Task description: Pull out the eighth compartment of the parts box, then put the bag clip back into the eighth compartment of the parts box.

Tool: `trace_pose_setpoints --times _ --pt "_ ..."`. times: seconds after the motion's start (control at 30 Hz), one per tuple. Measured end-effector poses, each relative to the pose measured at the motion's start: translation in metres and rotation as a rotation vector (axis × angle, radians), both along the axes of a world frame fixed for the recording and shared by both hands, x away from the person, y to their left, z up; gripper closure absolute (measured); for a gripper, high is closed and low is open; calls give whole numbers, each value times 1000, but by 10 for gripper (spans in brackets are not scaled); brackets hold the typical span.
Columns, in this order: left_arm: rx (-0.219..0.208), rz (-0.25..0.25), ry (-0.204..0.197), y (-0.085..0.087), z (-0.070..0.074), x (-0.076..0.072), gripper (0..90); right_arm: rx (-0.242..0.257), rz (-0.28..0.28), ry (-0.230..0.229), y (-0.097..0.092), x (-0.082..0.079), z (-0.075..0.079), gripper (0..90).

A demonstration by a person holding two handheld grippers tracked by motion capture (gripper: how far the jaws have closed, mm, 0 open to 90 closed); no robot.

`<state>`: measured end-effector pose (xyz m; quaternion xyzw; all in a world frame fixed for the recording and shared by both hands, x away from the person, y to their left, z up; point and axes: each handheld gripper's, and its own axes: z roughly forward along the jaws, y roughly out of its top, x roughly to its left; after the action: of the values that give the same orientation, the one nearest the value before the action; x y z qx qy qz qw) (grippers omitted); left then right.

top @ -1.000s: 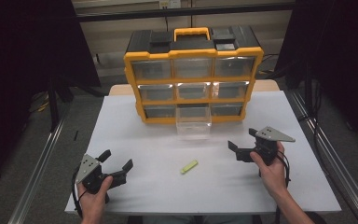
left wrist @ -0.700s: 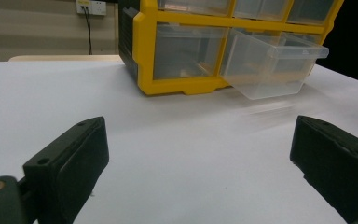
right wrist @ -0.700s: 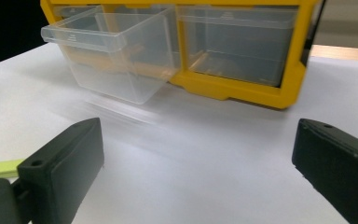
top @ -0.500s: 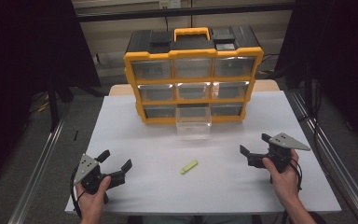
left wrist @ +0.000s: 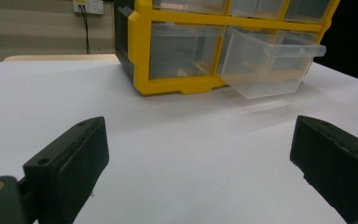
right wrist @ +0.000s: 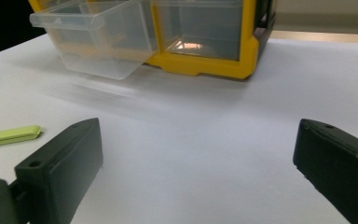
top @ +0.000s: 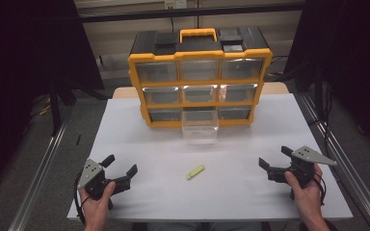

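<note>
**Both grippers wide, green piece waiting**

Yellow drawer cabinet (top: 200, 77) at the back, bottom-middle clear drawer (top: 200, 130) pulled out. Left gripper (top: 121, 174) and right gripper (top: 273, 164) rest apart near the table's front edge, jaws spread and empty. Between them lies the small green piece (top: 195, 172), untouched. Pickup looks next: reach in, close gently.

My left gripper (top: 119, 169) and right gripper (top: 275, 160) are matte black, each topped by a grey three-cornered plate dotted with small holes (screws, I think). Thick blocky jaws carry one round hole apiece; black cables trail behind. My forearms are bare.
</note>
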<state>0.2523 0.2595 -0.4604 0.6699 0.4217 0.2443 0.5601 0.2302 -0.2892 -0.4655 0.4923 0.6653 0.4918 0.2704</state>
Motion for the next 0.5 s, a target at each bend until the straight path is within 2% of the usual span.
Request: trace_pose_setpoints --times 0.2,0.33,0.5 --pt "6 -9 3 0 -1 1 47 1 70 20 9 4 -1 11" --pt "6 -12 14 1 -2 2 48 24 90 30 14 5 -1 12" --pt "-7 -15 22 1 -3 3 48 18 106 39 20 7 -1 12"
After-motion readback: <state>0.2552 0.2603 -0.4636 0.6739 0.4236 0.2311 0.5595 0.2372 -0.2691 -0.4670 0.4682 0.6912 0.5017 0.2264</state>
